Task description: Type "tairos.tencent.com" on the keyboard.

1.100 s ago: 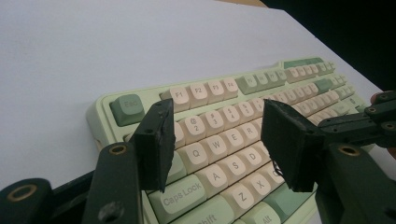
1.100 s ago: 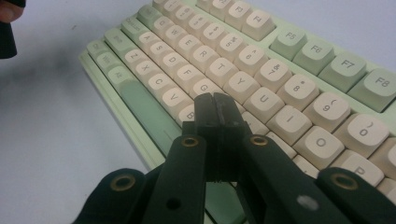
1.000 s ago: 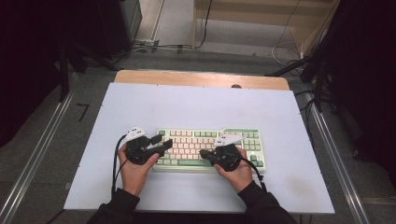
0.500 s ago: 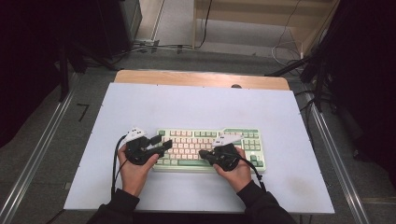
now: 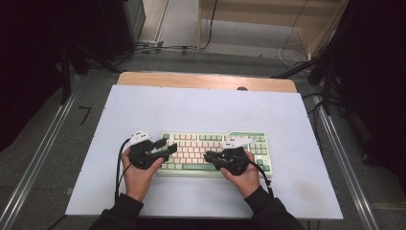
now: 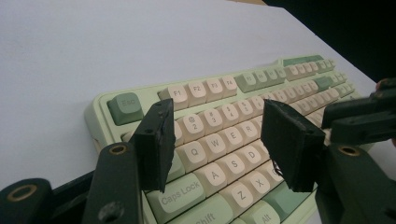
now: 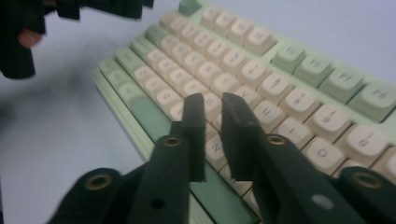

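Keyboard (image 5: 215, 152) lies flat at lower centre of the high view, on the white table (image 5: 201, 110), long side across the frame. Left gripper (image 5: 168, 149) is at its left end, jaws spread wide over the Q/A/Z keys with nothing between them, seen in the left gripper view (image 6: 219, 140). Right gripper (image 5: 207, 157) is at lower middle of the keyboard; its jaws have just been opening and now stand a narrow gap apart above the bottom letter row near the space bar (image 7: 212, 128), nothing pinched.

Handling, as a judgement: rigid plastic case, moderately heavy, will not flex, likely slides on the smooth table. Keycaps are small, glossy and loose-fitting, so pinching one could pull it off or slip. To press keys, use one jaw tip straight down; to move the keyboard, grip the case edge at both ends.
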Demonstrator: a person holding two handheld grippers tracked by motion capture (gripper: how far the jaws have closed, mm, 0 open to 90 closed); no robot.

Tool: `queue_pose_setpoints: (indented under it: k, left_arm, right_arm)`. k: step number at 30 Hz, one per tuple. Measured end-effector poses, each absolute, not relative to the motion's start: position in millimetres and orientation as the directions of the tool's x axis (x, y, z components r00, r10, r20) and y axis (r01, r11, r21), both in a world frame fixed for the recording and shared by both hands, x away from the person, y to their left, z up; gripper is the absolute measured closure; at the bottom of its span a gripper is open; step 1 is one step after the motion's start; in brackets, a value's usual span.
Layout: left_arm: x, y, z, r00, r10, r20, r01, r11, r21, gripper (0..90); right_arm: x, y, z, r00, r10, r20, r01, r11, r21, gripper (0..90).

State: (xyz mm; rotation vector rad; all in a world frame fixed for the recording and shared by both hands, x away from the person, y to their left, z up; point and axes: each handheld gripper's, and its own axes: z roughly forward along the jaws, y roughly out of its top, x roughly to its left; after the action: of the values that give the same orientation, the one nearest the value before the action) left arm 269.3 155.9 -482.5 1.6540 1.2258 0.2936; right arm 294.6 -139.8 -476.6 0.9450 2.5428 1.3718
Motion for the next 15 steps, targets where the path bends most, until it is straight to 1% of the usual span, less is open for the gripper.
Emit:
queue_pose_setpoints:
  k: [3, 7, 8, 10, 15]
  left_arm:
    - [270.7, 153.5, -482.2, 0.465, 0.815, -0.346, 0.571, 0.023, 0.821, 45.7]
    - [273.7, 149.4, -482.8, 0.476, 0.81, -0.344, 0.571, 0.013, 0.821, 45.0]
    - [274.6, 148.1, -483.1, 0.478, 0.809, -0.342, 0.572, 0.009, 0.82, 42.8]
    - [275.8, 145.4, -483.4, 0.484, 0.806, -0.34, 0.573, 0.001, 0.819, 41.2]
    - [278.1, 140.9, -483.5, 0.493, 0.8, -0.343, 0.575, -0.004, 0.818, 40.5]
  right_arm:
    - [297.5, -147.8, -475.0, -0.782, 0.587, 0.21, 0.485, 0.361, 0.796, 51.0]
    - [300.5, -156.0, -475.1, -0.752, 0.62, 0.223, 0.502, 0.321, 0.803, 33.7]
    - [300.6, -157.4, -474.9, -0.745, 0.628, 0.226, 0.507, 0.313, 0.803, 32.0]
    - [301.1, -160.7, -474.8, -0.736, 0.64, 0.223, 0.509, 0.305, 0.805, 28.7]
    - [301.3, -167.9, -475.0, -0.718, 0.654, 0.238, 0.525, 0.286, 0.801, 28.6]
